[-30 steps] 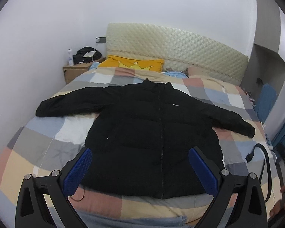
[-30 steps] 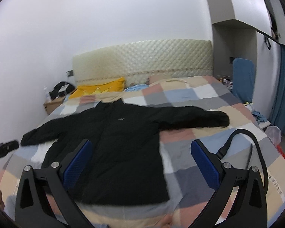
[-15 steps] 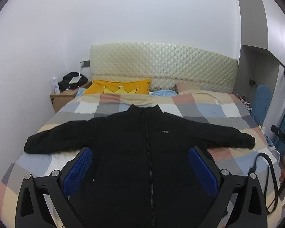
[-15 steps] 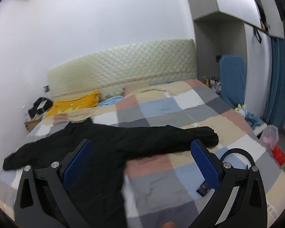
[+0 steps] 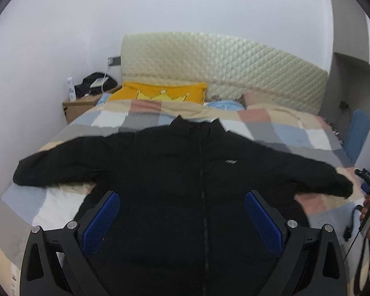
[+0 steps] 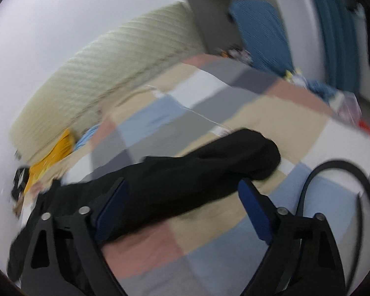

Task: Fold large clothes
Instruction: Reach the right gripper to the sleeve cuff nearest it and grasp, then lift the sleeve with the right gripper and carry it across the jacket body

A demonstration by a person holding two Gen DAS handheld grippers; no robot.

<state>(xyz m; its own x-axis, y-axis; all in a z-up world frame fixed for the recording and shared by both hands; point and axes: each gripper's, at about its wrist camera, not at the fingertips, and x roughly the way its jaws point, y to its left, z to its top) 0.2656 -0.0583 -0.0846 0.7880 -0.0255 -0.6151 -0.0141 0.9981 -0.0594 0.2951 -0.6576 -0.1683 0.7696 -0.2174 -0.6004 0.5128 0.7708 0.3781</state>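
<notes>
On the bed (image 5: 278,133), a soft, bulky black jacket (image 5: 185,185) was shown spread flat, best gripped at the sleeve cuff (image 6: 259,153), with left tongs (image 5: 182,219) and right tongs (image 6: 182,209) held wide open and empty.

Matt black cloth jacket (image 5: 185,185) on soft patchwork quilt (image 5: 283,133)

The jacket (image 5: 185,197) is plain black on a bedcover (image 5: 296,133) checked in grey, pale blue, white, beige and pink, and behind the jacket are an orange pillow (image 5: 160,92) with a yellow crown and a cream quilted headboard (image 5: 222,66).
</notes>
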